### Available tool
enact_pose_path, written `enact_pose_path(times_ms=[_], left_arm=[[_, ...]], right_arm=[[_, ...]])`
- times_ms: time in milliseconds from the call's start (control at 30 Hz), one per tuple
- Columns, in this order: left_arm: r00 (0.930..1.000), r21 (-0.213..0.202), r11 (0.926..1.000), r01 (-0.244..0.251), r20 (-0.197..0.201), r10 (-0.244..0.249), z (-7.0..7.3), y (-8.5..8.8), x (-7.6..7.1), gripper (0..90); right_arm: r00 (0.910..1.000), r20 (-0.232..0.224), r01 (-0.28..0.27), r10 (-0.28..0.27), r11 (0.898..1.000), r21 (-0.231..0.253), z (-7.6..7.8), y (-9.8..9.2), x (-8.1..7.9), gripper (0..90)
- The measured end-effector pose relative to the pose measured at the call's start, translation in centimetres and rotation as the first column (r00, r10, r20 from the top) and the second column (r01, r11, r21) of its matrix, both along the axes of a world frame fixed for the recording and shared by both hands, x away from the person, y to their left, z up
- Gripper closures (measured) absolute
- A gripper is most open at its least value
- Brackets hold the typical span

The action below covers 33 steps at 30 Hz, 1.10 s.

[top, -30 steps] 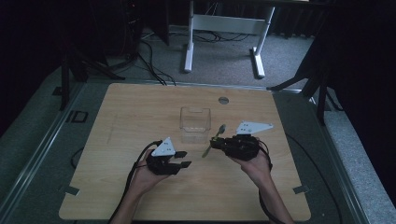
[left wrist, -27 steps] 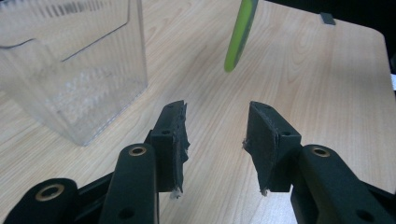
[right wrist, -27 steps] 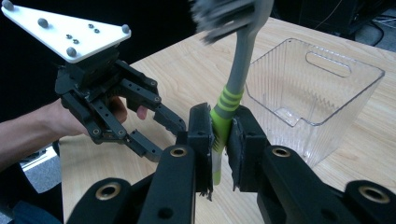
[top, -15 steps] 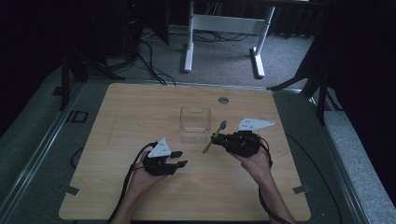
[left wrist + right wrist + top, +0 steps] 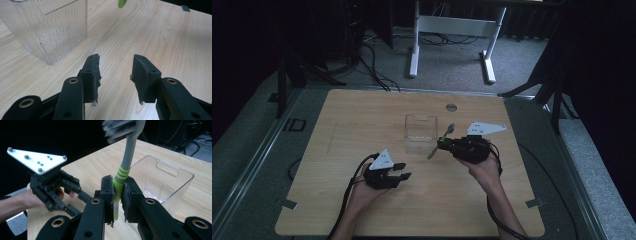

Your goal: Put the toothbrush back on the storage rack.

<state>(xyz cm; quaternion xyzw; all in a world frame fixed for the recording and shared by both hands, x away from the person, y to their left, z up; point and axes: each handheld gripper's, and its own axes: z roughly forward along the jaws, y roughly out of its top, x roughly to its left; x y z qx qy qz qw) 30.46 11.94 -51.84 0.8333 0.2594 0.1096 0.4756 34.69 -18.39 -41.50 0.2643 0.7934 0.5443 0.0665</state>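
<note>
High view first: your right gripper (image 5: 443, 145) sits a little right of the table's (image 5: 362, 115) middle, clamped on a toothbrush (image 5: 441, 141) whose grey head points toward the far edge and whose green handle end points back toward you. The toothbrush is lifted off the wood, just beside the right wall of the clear bin (image 5: 420, 133), not inside it. That bin stands upright near the centre of the table, slightly toward the far edge.

Your left gripper (image 5: 402, 171) rests lower down, toward the near edge and left of the bin, well apart from it. Its jaws stand parted with nothing between them.

Right gripper view confirms your grip: both pads press on the toothbrush's (image 5: 122, 173) green part, where the striped bands meet the grey neck, and the brush rises nearly upright from the jaws with its bristled head blurred at the top. Behind it lies the bin (image 5: 162, 182), open side up, with a handle slot in its far wall. Your left gripper (image 5: 75, 202) shows off to the side there, held in your hand over the table's edge.

Left gripper view shows your two pads apart over bare wood, the bin's (image 5: 50, 32) ribbed corner ahead of them and a green tip (image 5: 121, 3) of the toothbrush at the top edge.
</note>
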Motion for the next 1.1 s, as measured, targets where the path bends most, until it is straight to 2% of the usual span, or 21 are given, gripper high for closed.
enact_pose_path(times_ms=[367,567,867,1100], left_arm=[[1.0000,-0.003,1.0000,0.006,0.000,-0.006,0.1,0.0,-0.1,57.3],[1.0000,-0.003,1.0000,0.009,0.000,-0.009,0.1,0.0,-0.1,57.3],[0.9999,0.004,0.9999,0.015,-0.005,-0.015,0.0,-0.2,-0.1,57.7],[0.9998,0.005,0.9998,0.018,-0.003,-0.018,0.1,-0.3,-0.1,57.6]], right_arm=[[0.9996,0.016,0.024,-0.025,0.999,0.041,0.7,0.6,2.3,80.3],[0.9985,0.009,0.053,-0.054,0.996,0.071,0.7,0.8,3.7,80.3],[0.9936,-0.019,0.113,-0.112,0.986,0.122,-0.4,0.5,5.8,80.3],[0.9877,-0.053,0.152,-0.147,0.982,0.112,-1.7,0.6,7.1,80.3]])
